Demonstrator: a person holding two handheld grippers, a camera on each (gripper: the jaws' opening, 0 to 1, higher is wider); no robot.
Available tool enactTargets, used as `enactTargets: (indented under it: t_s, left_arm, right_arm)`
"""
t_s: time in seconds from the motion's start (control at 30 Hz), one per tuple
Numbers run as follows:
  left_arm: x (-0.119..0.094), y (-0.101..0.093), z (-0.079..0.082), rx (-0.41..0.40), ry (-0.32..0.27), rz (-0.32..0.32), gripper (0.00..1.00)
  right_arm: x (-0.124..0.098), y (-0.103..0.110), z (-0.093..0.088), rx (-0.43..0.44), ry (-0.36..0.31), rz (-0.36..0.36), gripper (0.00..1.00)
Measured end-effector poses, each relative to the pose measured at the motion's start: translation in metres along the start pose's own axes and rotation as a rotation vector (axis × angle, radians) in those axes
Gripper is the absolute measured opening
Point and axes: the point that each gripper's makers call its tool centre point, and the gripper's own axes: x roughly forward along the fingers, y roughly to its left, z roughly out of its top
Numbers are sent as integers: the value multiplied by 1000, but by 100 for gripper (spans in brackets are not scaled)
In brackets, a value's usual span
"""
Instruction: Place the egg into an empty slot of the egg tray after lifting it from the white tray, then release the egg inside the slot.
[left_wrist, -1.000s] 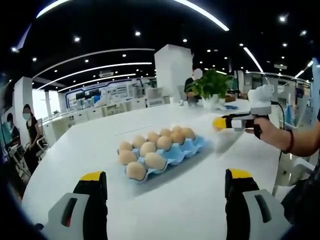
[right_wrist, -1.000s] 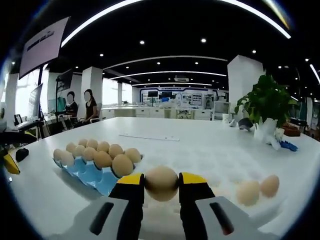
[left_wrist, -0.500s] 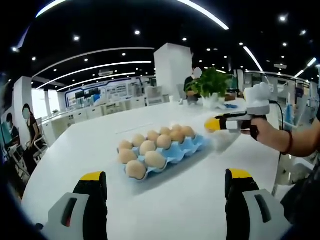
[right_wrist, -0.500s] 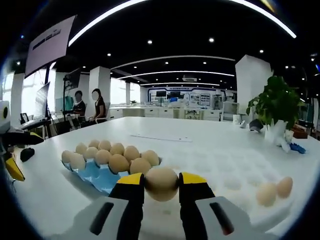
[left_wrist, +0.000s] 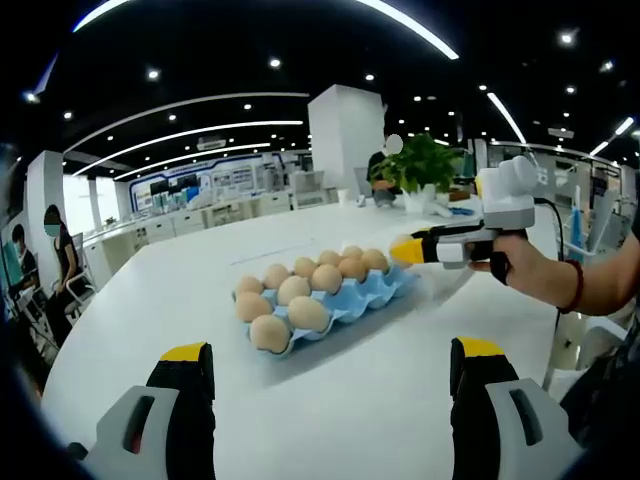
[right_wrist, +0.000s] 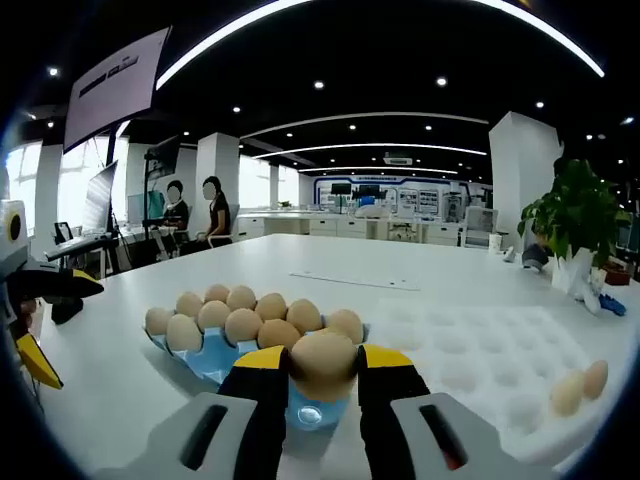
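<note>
Right claw (right_wrist: 322, 362) is shut on the egg (right_wrist: 322, 355); we see the egg squeezed between the two yellow tips, with a tip touching each side. It sits right at the ends of the jaws, and it looks round from here, so we cannot tell which way its long end points. We hold it just above the near end of the blue egg tray (right_wrist: 215, 362), where we can see an open blue cup (right_wrist: 308, 414) below the egg.

Under it all is the big white table (right_wrist: 420, 300). On it, to the right of the blue tray, lies the white tray (right_wrist: 480, 345) with many dimples, and two more eggs (right_wrist: 578, 387) sit near its far right edge. The blue tray lies with its long side running away to the left, and brown eggs (right_wrist: 240, 315) fill its rows.

In the left gripper view, our left claw (left_wrist: 330, 365) is wide open and holds nothing. The blue tray lies on the table well ahead of it. A hand (left_wrist: 530, 275) holds the right claw (left_wrist: 405, 250) at the far right end of the tray, its yellow tip close over the last eggs.
</note>
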Motion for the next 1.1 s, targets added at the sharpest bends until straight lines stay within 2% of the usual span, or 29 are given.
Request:
enactTargets:
  t_s: [0.7,0.93,1.03,1.1]
  left_arm:
    - [-5,4,-3,-6,2,11,100]
    - [-6,6,-4,-5,6,13,100]
    - [-7,8,-3,-11,-2,15,100]
    - [-7,8,-4,-4,1,17,100]
  right_arm:
    - [24,56,-5,-53,25,114,28]
    - [25,57,-12,-50,42,107,28]
    - [25,55,-12,-3,56,107,28]
    - [25,56,-10,10,41,114,28]
